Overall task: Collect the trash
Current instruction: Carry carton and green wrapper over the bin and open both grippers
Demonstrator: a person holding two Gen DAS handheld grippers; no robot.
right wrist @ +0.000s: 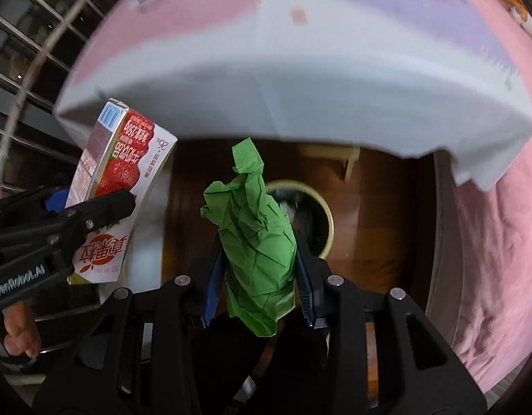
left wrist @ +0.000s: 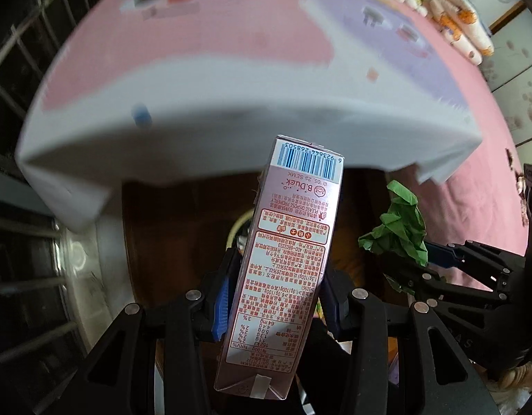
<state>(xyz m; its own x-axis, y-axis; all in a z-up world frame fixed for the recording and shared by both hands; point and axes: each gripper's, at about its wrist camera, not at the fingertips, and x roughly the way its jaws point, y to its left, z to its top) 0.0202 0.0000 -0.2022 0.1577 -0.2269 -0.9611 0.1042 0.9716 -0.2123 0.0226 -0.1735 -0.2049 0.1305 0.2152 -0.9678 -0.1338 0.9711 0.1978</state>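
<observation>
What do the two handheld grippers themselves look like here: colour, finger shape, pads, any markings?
Both match: the left gripper and right gripper have matte black angular frames with triangular cut-outs and round silver pivot pins. Each finger carries a blue ribbed pad. White "GenRobot.AI" lettering runs along the left gripper's body, seen from the right wrist. No cables or sleeves show.

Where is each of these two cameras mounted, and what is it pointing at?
Left wrist: sits on the left tool, looking steeply down along its fingers at the clamped drink carton, table edge and bin; only the tool's fingers show.
Right wrist: sits on the right tool, looking down at the clamped green paper above the bin; a hand shows.
Shared: carton, paper, bin, table, each other's tool.
</observation>
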